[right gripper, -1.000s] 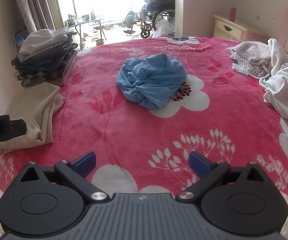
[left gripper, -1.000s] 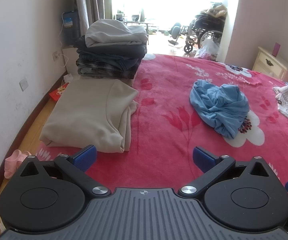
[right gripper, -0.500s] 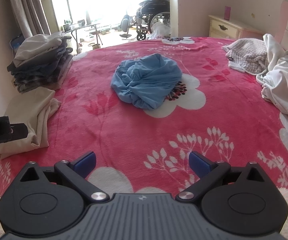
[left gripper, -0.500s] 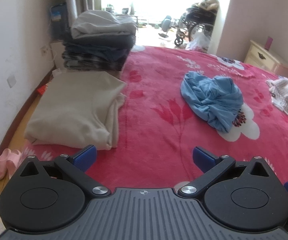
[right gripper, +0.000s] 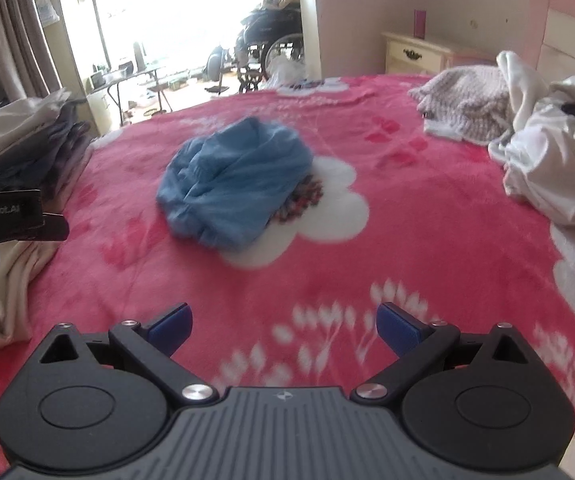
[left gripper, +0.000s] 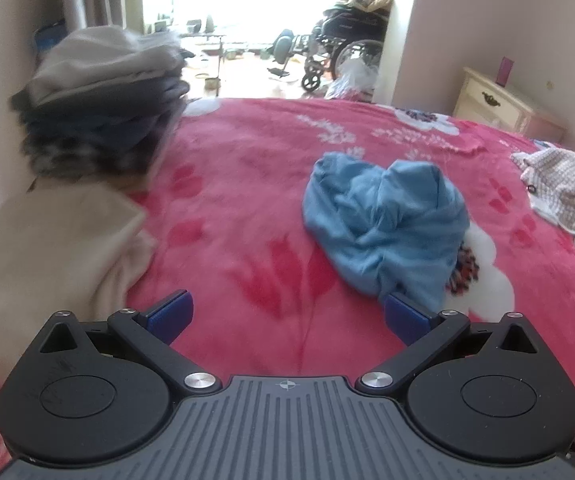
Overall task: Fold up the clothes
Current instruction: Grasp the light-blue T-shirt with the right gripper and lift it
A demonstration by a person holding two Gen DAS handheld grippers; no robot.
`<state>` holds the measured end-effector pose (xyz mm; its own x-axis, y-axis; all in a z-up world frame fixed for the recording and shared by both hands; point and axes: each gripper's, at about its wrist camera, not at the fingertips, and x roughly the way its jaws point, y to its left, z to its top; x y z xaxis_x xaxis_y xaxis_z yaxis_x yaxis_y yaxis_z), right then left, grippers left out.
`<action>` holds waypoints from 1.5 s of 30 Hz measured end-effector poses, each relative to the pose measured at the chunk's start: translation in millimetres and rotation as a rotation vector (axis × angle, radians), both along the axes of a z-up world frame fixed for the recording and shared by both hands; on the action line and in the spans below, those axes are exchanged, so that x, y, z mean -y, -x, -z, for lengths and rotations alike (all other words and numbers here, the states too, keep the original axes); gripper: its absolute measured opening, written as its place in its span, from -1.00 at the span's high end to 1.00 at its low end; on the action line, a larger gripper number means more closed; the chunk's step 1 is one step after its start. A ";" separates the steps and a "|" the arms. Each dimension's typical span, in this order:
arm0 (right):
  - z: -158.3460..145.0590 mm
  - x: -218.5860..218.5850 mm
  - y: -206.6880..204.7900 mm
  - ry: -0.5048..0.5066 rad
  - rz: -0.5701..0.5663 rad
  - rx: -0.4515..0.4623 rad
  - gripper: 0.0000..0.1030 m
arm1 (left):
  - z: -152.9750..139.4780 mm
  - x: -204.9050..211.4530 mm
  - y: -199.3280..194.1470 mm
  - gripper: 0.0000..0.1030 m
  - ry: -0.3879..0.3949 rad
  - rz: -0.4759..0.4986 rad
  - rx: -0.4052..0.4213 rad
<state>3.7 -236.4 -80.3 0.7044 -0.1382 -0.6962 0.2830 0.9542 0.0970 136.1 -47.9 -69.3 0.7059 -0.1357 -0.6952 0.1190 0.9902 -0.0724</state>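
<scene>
Both grippers are empty, fingers spread wide. The left gripper [left gripper: 285, 312] hovers over the red blanket [left gripper: 247, 208]; the crumpled blue garment [left gripper: 383, 224] lies at about one o'clock, its near edge close to the right-hand finger. From the right gripper [right gripper: 283, 322], the same garment sits at eleven o'clock, well apart. It looks light, soft and limp, likely to sag and bunch when lifted. A loose outer edge or hem seems the best place to pinch. Folded clothes [left gripper: 99, 100] are stacked at ten o'clock.
</scene>
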 end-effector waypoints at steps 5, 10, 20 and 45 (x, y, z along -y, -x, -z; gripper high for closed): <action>6.5 15.9 -40.4 0.018 0.007 0.036 -0.96 | 19.1 19.6 -40.5 -1.00 -0.017 0.027 0.007; 13.7 24.3 -75.5 0.035 -0.008 0.079 -0.95 | 37.3 30.1 -65.6 -1.00 -0.012 0.038 0.004; 14.4 35.6 -139.2 0.038 -0.040 0.217 -0.92 | 61.9 35.8 -93.5 -1.00 -0.021 0.043 0.003; 9.7 38.6 -189.2 -0.104 -0.117 0.179 0.96 | 80.1 61.0 -105.3 0.86 0.059 0.262 -0.012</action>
